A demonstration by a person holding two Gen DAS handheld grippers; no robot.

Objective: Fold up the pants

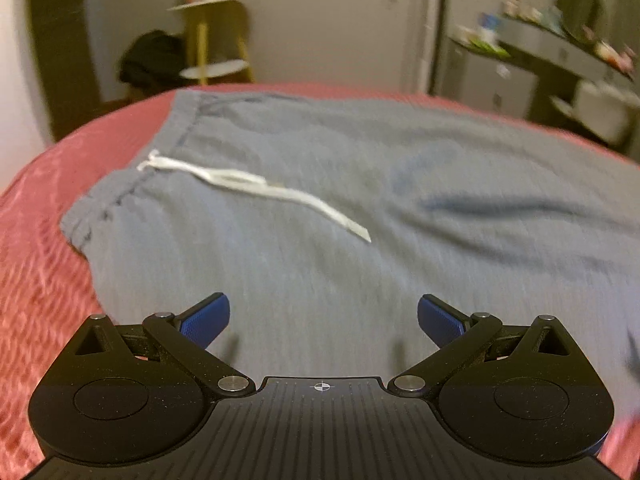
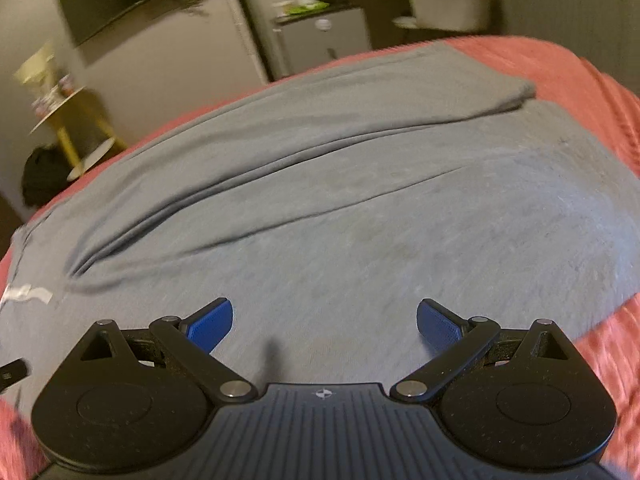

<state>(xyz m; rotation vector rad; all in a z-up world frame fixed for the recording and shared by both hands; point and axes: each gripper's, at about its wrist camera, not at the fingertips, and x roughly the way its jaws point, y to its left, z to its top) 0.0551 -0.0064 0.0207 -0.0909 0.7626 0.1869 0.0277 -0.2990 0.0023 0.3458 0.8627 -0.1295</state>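
Here the grey pants (image 1: pixel 320 184) lie spread flat on a bed covered with a pink blanket (image 1: pixel 44 280), filling most of both views. In the left wrist view the waistband (image 1: pixel 132 176) sits at the left, and a white drawstring (image 1: pixel 256 188) trails from it across the fabric toward the right. The left claw (image 1: pixel 323 322) is spread wide, its blue pads (image 1: pixel 206 322) well apart, with nothing between them; it hangs over the near part of the pants, close to the waist end. Whether it touches the cloth cannot be told.

In the right wrist view the two legs run toward the far right, one lying partly over the other, with long creases (image 2: pixel 248 200) between them; the far leg ends at a cuff (image 2: pixel 516 94) near the blanket's far edge. A bit of the drawstring shows at the left edge. The right claw (image 2: pixel 325 326) is likewise spread wide and empty, above the near leg.

Beyond the bed, blurred, stand a yellow-legged side table (image 1: pixel 212 36) with small items on top, a dark bundle (image 1: pixel 152 60) beside it on the floor, and a grey cabinet (image 2: pixel 324 40) against the far wall.
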